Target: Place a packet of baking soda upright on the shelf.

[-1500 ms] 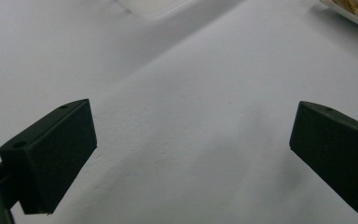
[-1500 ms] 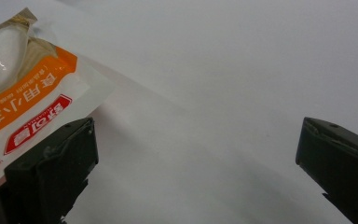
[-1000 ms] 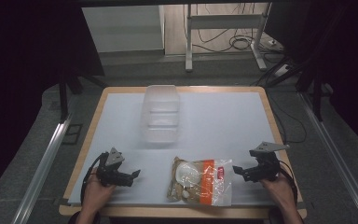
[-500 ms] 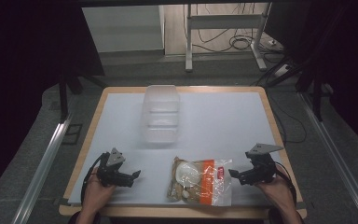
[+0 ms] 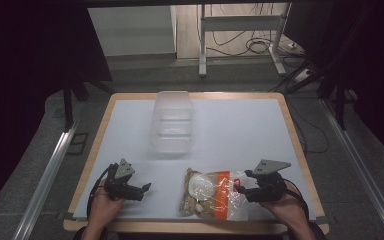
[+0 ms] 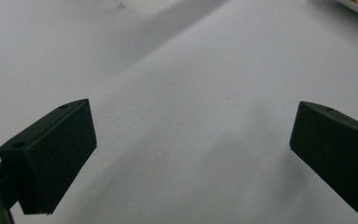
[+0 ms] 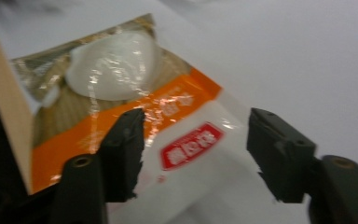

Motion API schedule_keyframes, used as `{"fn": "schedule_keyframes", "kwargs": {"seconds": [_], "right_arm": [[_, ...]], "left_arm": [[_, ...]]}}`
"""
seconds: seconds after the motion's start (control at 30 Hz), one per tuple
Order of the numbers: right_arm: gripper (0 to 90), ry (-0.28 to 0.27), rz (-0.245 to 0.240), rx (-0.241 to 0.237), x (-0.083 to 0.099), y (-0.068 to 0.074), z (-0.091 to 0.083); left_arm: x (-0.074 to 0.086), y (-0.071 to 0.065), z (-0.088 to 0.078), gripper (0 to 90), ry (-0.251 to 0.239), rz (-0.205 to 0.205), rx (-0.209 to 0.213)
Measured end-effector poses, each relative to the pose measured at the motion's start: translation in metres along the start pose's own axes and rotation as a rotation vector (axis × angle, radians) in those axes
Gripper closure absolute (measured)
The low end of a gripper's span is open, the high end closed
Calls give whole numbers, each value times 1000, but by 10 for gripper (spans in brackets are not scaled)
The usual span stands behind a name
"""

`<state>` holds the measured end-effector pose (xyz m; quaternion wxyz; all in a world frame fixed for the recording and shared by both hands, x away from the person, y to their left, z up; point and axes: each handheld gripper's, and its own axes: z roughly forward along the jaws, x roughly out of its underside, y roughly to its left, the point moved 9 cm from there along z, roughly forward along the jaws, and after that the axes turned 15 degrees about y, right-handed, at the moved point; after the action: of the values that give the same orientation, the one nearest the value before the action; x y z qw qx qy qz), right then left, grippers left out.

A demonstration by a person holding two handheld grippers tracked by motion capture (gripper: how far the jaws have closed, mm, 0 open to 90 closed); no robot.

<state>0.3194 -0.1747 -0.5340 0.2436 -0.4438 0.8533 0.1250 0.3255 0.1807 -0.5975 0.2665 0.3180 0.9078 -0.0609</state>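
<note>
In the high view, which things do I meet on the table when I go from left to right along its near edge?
Left gripper → plastic food bag → right gripper, its jaws at the bag's right end.

Glossy clear plastic bag (image 5: pixel 211 194); matt white table (image 5: pixel 240 130), wood-edged.

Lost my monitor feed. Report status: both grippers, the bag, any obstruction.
Left gripper open, over bare table. Right gripper open, jaws astride end of food bag. Clear container sits apart, farther back. Nothing in the way.
</note>
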Motion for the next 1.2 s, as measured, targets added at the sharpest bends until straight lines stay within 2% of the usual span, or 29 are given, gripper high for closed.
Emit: {"fn": "schedule_keyframes", "kwargs": {"seconds": [0.03,0.1,0.13,0.23,0.37,0.47,0.53,0.63,0.7,0.73,0.8,0.83,0.87,0.9,1.0,1.1,1.2], "right_arm": [[445,5,-17,-16,-1,7,1],[452,7,-26,-24,-2,11,2],[503,3,-55,-38,-4,19,4],[589,28,-80,-73,-6,31,9],[774,83,-139,-136,-5,50,20],[884,93,-174,-172,-6,62,24],[885,102,-197,-208,-7,72,27],[886,123,-226,-214,-6,80,30],[886,149,-263,-253,-5,94,37],[886,149,-263,-253,-5,94,37],[886,178,-308,-264,-2,104,43],[886,178,-308,-264,-2,104,43],[886,194,-327,-284,0,110,45],[886,194,-327,-284,0,110,45],[887,225,-373,-275,5,114,49],[887,246,-382,-241,8,109,52],[887,253,-369,-231,9,104,52]], "left_arm": [[0,0,0,5,-2,0,0],[0,-1,0,5,-1,1,-1],[0,-1,1,5,0,1,-1],[0,0,0,5,-1,1,-4],[0,0,0,5,0,0,-5],[0,0,0,5,1,0,-5],[0,0,1,5,2,1,-7],[0,0,1,5,3,3,-8],[0,0,1,5,5,3,-8],[0,0,1,5,5,3,-8],[0,0,1,5,7,4,-8],[0,0,1,5,7,4,-8],[0,0,2,5,8,4,-8],[0,0,2,5,8,4,-8],[1,0,2,5,12,5,-10],[1,0,2,5,14,7,-12],[1,0,2,4,15,7,-12]]}}
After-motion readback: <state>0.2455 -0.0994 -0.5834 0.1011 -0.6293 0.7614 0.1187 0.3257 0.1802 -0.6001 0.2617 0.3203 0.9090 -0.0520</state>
